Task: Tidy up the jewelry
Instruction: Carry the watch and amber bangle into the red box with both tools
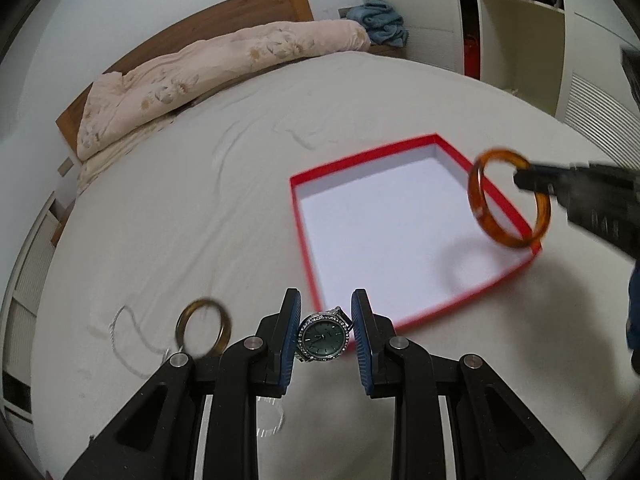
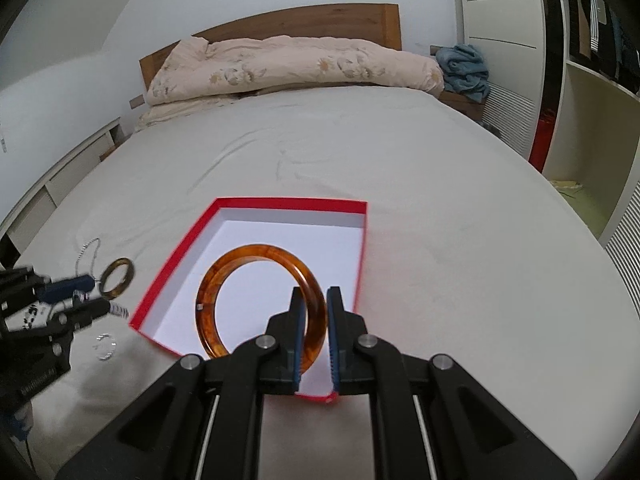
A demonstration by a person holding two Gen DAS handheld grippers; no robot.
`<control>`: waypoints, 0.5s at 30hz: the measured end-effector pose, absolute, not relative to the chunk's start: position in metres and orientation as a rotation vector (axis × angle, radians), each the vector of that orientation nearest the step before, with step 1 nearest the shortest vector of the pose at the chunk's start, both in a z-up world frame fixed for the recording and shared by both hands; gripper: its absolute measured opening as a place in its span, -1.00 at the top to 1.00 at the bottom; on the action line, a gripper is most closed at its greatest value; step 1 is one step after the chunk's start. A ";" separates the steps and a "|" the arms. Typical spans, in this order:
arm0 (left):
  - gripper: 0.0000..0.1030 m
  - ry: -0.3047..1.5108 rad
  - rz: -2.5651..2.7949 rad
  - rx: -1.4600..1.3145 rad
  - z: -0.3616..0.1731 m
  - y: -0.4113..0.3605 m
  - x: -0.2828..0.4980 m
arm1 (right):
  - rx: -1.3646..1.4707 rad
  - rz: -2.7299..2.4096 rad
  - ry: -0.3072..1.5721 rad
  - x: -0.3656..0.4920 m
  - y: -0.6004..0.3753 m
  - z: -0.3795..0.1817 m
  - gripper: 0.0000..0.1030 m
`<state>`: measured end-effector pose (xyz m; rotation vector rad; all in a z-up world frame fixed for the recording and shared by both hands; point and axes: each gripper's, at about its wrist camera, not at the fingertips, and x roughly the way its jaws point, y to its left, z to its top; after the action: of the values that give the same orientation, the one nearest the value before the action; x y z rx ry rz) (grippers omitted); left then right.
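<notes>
A red box (image 1: 298, 216) with a white inside lies open on the bed; it also shows in the right wrist view (image 2: 172, 264). My right gripper (image 2: 314, 336) is shut on an amber bangle (image 2: 224, 276) and holds it above the box's near right corner; the bangle also shows in the left wrist view (image 1: 480, 200). My left gripper (image 1: 325, 338) is shut on a silver watch with a green dial (image 1: 323, 338), just left of the box's near corner. A brown-gold bangle (image 1: 204, 328) and a thin chain (image 1: 120, 340) lie to the left.
A small clear ring (image 2: 105, 346) lies on the sheet near the left gripper (image 2: 86, 300). A rolled quilt (image 2: 288, 68) lies along the wooden headboard. A blue cloth (image 2: 464, 68) sits on the bedside table. White shelves (image 2: 592, 132) stand to the right.
</notes>
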<state>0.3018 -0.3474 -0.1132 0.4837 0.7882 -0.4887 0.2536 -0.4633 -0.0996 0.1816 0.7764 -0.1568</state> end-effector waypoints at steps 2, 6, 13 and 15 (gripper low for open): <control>0.50 0.784 -0.492 0.481 -0.116 -0.360 0.315 | 0.176 -0.161 0.788 0.258 -0.468 -0.105 0.82; 0.50 0.814 -0.504 0.452 -0.128 -0.384 0.348 | 0.159 -0.162 0.829 0.270 -0.476 -0.119 0.82; 0.50 0.937 -0.539 0.441 -0.174 -0.409 0.381 | 0.101 -0.142 0.901 0.286 -0.473 -0.137 0.82; 0.50 0.954 -0.538 0.457 -0.184 -0.412 0.381 | 0.069 -0.125 0.929 0.288 -0.467 -0.140 0.82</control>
<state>0.3815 -0.4120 -0.1840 0.4569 0.9537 -0.5375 0.2882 -0.4669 -0.1403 0.0687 0.9291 -0.1250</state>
